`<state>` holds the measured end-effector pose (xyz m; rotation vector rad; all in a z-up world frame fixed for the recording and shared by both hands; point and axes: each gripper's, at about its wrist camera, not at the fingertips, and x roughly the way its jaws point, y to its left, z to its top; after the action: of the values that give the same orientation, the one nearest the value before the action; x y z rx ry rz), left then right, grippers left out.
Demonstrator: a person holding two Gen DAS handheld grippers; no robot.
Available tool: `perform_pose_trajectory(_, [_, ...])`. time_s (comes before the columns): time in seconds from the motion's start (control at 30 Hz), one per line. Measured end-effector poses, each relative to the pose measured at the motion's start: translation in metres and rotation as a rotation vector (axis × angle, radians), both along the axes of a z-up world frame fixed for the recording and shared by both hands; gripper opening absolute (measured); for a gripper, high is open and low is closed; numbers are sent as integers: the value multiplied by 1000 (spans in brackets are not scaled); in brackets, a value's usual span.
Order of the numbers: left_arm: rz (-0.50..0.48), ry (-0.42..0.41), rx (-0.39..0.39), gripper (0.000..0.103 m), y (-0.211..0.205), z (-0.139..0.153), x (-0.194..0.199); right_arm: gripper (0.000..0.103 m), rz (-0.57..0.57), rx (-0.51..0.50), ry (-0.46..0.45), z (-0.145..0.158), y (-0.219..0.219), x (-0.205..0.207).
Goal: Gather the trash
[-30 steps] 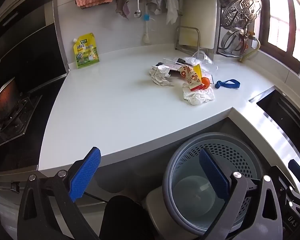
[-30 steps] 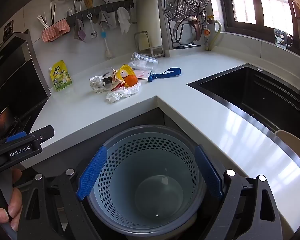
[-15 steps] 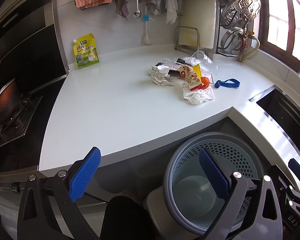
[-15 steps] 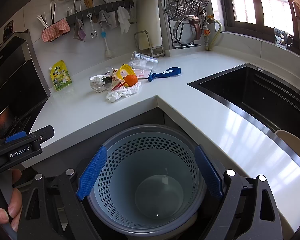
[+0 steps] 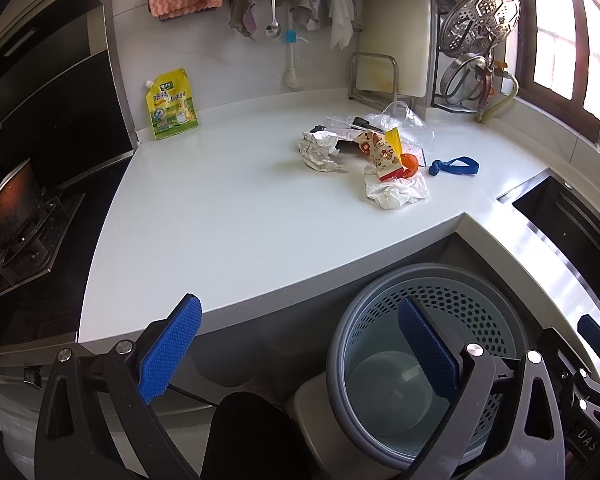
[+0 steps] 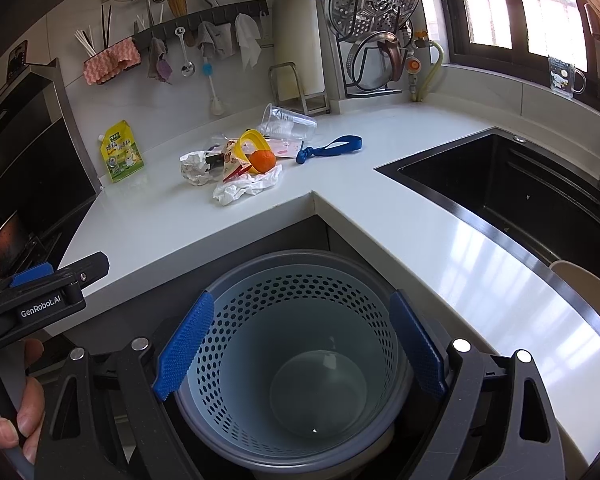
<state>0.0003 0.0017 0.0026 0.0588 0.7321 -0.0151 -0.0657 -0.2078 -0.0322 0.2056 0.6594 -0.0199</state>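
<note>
Left gripper (image 5: 296,344): jaws spread wide, nothing held.
Right gripper (image 6: 300,344): jaws wide, held above the bin, nothing gripped.
Bin (image 6: 300,276): perforated, set below the counter corner.
Trash (image 6: 236,168): crumpled paper, wrapper, orange and cup are clustered on the countertop (image 6: 180,216), well apart from both grippers.

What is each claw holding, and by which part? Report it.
Nothing is held. The left claw and the right claw are both open and empty above the trash basket; the trash pile lies untouched on the counter.
</note>
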Motion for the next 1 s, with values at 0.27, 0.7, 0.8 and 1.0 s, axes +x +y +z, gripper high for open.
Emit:
perform_pose_trajectory(0.27, [-2,5,-5,97,-1,-1,-1,85,1,1,2,-2,1,1])
perform_pose_trajectory(0.7, [-4,2,-2,97,0,-2,-2,85,1,-2,0,-1,2,1])
perform_pose_trajectory(0.8, [-5,2,-2,97,0,-2,-2,85,0,1,0,-1,2,1])
perform_pose_trajectory(1.0, [-4,4,0,97,0,-3,-2,85,1,3,2,-1,1,0])
